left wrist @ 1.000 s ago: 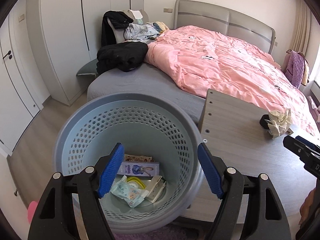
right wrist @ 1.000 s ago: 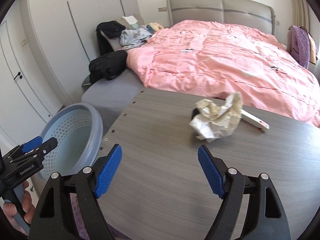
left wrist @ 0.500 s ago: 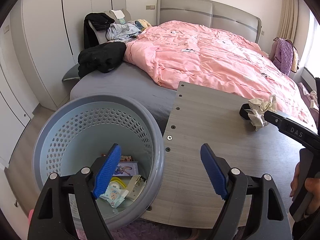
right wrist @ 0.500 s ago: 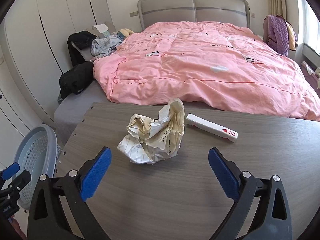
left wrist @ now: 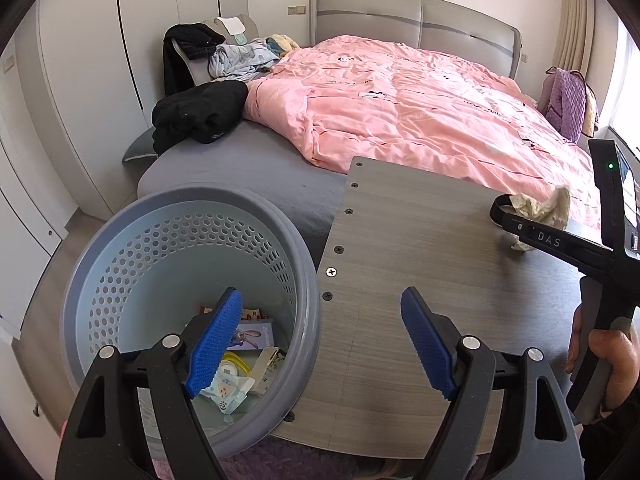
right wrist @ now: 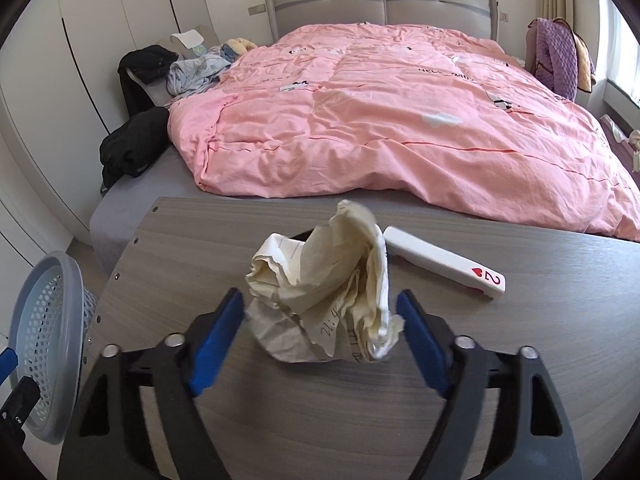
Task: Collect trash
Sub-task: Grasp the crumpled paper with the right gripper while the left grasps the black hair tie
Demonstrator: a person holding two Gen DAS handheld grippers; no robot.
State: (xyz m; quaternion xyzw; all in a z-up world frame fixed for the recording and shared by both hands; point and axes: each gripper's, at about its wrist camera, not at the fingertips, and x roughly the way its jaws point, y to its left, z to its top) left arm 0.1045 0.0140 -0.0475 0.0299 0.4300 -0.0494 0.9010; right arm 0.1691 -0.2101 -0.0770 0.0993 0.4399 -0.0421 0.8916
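Observation:
A crumpled ball of cream paper lies on the grey wood table. My right gripper straddles it; its jaws are closing, and the blue pads stand at the paper's two sides without visibly squeezing it. The left wrist view shows the same paper behind the right gripper's black finger. My left gripper hangs open and empty over the table's left edge and the rim of a blue-grey perforated basket. Wrappers and small packets lie in the basket's bottom.
A white card box marked with a red two of hearts lies just behind the paper on the right. A bed with a pink quilt runs along the table's far edge. Dark clothes are piled at its left corner.
My right gripper moved forward and down to the paper ball, opened wide, then narrowed around it. My left gripper shifted right from above the basket to its rim and the table edge.

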